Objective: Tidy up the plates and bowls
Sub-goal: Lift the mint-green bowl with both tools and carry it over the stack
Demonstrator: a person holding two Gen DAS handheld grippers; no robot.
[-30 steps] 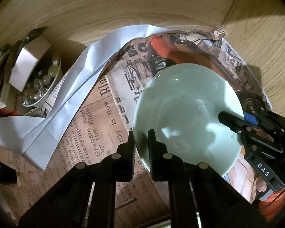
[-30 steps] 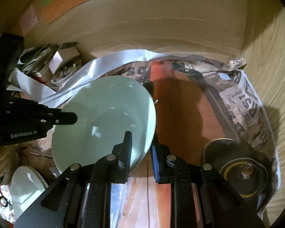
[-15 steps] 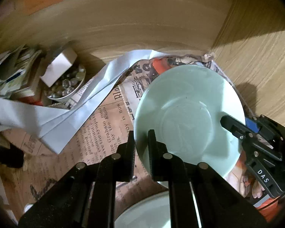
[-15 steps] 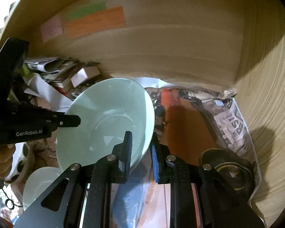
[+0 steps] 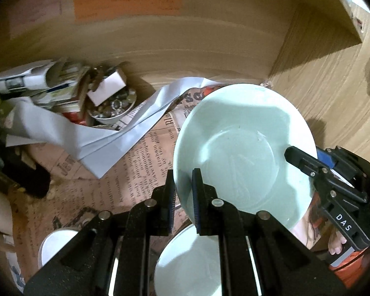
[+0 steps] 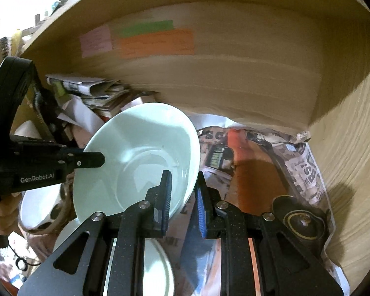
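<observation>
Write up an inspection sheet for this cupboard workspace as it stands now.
Surface: newspaper lining covers the wooden shelf.
Job's things: pale green plate, tilted, held off the shelf at opposite rims; second pale plate below it.
Clutter: small dish of beads, white paper strip, paper stack, black round lid.
Grippers: left gripper and right gripper each shut on the green plate's rim.
Cables: nothing seen.
Surroundings: wooden back wall with coloured sticky notes.
</observation>
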